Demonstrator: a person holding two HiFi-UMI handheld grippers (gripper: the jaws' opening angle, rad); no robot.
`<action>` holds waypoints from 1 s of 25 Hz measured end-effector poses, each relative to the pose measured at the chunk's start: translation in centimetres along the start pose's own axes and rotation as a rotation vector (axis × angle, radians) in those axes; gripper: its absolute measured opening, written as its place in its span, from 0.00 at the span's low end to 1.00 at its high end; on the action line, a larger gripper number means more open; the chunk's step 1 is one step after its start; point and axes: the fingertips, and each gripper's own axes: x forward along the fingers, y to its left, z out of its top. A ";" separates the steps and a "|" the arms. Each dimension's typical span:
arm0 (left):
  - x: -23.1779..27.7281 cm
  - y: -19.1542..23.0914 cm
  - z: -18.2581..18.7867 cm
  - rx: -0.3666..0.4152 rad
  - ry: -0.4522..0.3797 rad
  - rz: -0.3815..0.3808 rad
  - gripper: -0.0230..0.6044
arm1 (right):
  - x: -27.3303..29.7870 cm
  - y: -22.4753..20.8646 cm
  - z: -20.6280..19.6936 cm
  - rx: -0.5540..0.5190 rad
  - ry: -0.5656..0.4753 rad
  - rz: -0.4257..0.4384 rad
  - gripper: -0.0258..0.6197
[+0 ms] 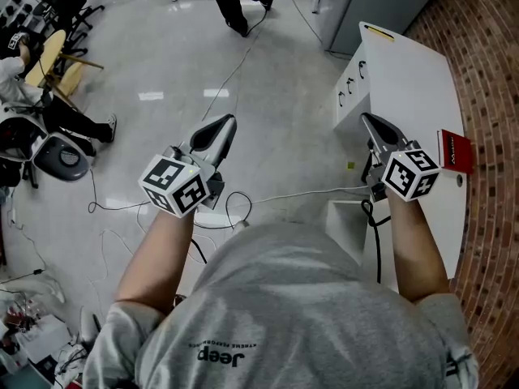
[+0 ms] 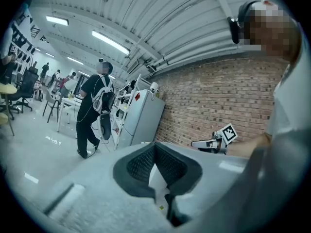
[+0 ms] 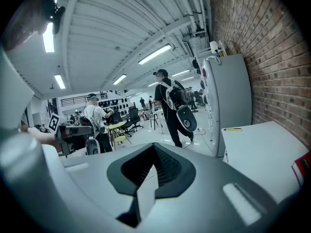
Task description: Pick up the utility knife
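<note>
While the person holds both tools out level, a long white table [image 1: 413, 79] stretches beneath and ahead of the right gripper [image 1: 366, 118]. That gripper and the left gripper [image 1: 229, 120] both have jaws pressed together, holding nothing. The yellow utility knife [image 1: 378, 30] lies at the table's far end, well beyond the right gripper.

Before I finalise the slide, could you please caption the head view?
Claws shut and empty: left gripper over floor, right gripper by the white table, utility knife at its far end.
</note>
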 end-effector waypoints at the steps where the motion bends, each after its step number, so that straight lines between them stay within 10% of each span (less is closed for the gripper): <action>1: 0.3 -0.2 0.1 0.002 -0.001 0.001 0.03 | -0.1 -0.2 0.0 0.002 0.000 0.004 0.05; 25: 8.4 -9.9 -0.3 0.058 -0.009 -0.012 0.03 | -6.7 -7.9 0.5 -0.009 -0.045 0.060 0.05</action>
